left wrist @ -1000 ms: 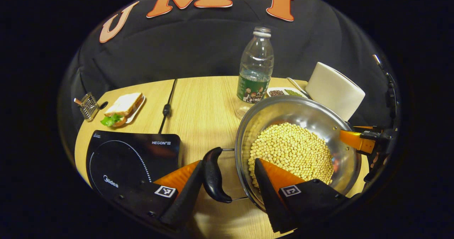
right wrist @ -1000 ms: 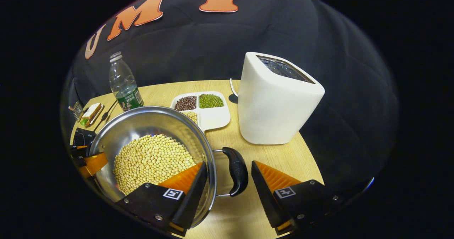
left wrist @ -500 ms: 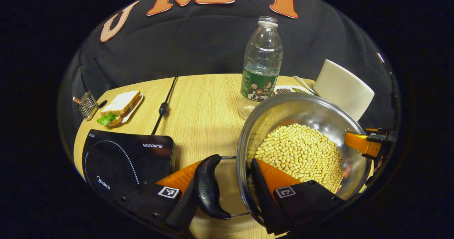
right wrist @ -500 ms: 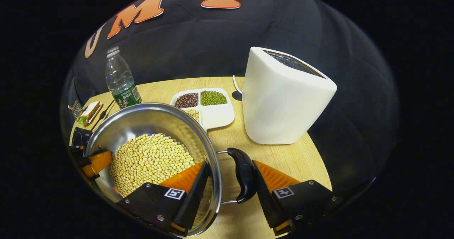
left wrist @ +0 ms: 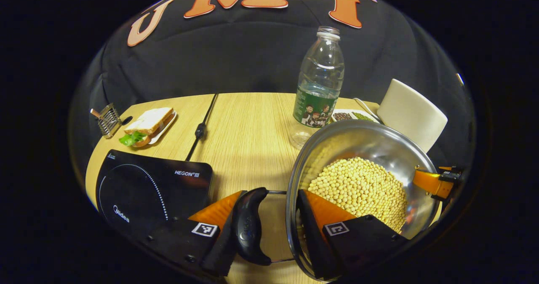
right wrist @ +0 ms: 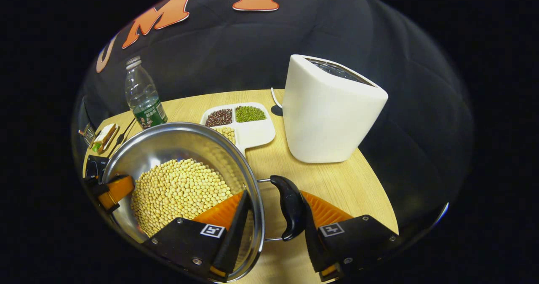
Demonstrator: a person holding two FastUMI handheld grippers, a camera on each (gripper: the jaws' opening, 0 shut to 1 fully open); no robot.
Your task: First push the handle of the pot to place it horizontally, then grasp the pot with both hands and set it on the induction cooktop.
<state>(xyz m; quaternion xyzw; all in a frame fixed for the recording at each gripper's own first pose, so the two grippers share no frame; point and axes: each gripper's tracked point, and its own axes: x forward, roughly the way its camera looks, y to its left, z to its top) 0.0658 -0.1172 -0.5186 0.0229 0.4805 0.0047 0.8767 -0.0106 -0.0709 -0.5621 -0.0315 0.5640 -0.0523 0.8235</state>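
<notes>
A steel pot (left wrist: 379, 145) (right wrist: 168, 143) full of soybeans is at the right of the left gripper view and the left of the right gripper view. My left gripper (left wrist: 270, 191) is shut on it, one finger against the black side handle (left wrist: 250, 225), the other inside the wall. My right gripper (right wrist: 273, 193) clamps the opposite black handle (right wrist: 290, 208) and wall the same way. Each gripper shows across the pot in the other's view. The black induction cooktop (left wrist: 147, 191) (right wrist: 94, 168) lies on the table left of the pot. I cannot tell whether the pot is off the table.
A plastic bottle (left wrist: 320, 86) stands just behind the pot. A white toaster (right wrist: 328, 111) and a divided tray of beans (right wrist: 248, 126) are at the back right. A sandwich plate (left wrist: 147, 126), a small metal rack (left wrist: 107, 119) and a black cord (left wrist: 200, 128) lie beyond the cooktop.
Both grippers have closed in: the gaps beside the handles are gone and the fingers now press handle and wall. The background has shifted a little in both views.
</notes>
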